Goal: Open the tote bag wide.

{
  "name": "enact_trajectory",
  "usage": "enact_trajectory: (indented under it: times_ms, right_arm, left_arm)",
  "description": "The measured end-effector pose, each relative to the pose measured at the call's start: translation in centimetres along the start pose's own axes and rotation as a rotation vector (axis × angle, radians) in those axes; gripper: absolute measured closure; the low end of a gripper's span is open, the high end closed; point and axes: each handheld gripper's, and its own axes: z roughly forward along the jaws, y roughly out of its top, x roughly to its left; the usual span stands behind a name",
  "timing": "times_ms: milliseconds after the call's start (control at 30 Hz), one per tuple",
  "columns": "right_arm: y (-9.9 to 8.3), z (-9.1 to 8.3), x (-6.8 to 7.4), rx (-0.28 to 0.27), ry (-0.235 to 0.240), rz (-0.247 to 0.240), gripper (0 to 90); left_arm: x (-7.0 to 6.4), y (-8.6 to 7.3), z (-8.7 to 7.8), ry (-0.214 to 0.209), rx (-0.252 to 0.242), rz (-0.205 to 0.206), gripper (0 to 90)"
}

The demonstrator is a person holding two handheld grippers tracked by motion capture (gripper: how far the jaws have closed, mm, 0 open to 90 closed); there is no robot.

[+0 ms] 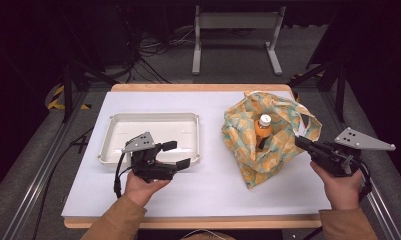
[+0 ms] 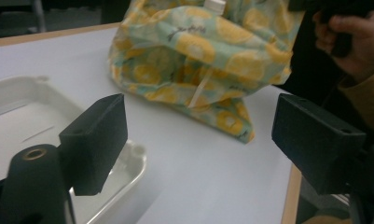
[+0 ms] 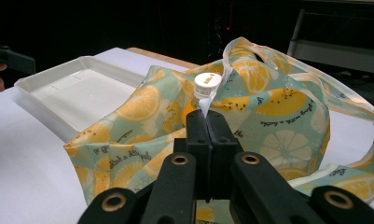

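A cloth bag (image 1: 268, 150) printed with lemon slices sits at the right of the white table. An orange bottle (image 1: 263, 128) with a white cap stands upright inside it. My right gripper (image 1: 299, 142) is at the bag's right edge, shut on a pale strap of the bag. In the right gripper view the strap (image 3: 211, 95) rises from between the closed jaws, my right gripper (image 3: 207, 116) sitting just below the bottle cap (image 3: 207, 84). My left gripper (image 1: 177, 154) is open and holds nothing, over the near right corner of the white tray (image 1: 108, 145). Its view looks toward the bag (image 2: 208, 51).
The tray (image 2: 134, 156) holds nothing. Bare table surface (image 1: 208, 185) lies between the tray and the bag and along the front edge. A grey metal stand (image 1: 235, 22) and cables (image 1: 148, 47) lie on the floor beyond the table.
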Motion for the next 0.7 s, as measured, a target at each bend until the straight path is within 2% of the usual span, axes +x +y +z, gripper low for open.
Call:
enact_trajectory:
  times_ms: [133,167,267,367,533,567,633,700]
  right_arm:
    - [0.0,0.1,0.2,0.002,0.001,-0.007,89.5]
    - [0.0,0.1,0.2,0.001,0.003,-0.012,89.4]
    - [-0.1,0.1,0.3,0.001,0.005,-0.023,89.4]
    - [-0.1,0.2,0.5,0.005,-0.003,-0.038,89.3]
    - [-0.2,0.2,0.6,0.006,0.003,-0.047,88.8]
    - [-0.2,0.3,0.6,0.004,0.003,-0.049,88.6]
    - [-0.2,0.3,0.6,0.005,0.003,-0.053,88.5]
    - [-0.3,0.3,0.6,0.007,0.003,-0.056,88.3]
  left_arm:
    - [-0.2,1.0,2.2,-0.03,0.0,-0.005,11.7]
    - [-0.2,1.2,2.8,-0.044,0.01,0.009,10.0]
    - [-0.2,1.5,3.8,-0.041,0.025,0.023,6.7]
    - [-0.3,1.8,5.5,-0.057,0.04,0.035,3.7]
    - [-0.3,2.2,6.9,-0.045,0.026,0.021,1.3]
    - [-0.4,2.3,7.7,-0.039,0.015,0.019,0.9]
    - [-0.3,2.3,8.3,-0.059,0.009,0.022,0.7]
    - [-0.1,2.4,9.1,-0.065,0.019,0.01,1.9]
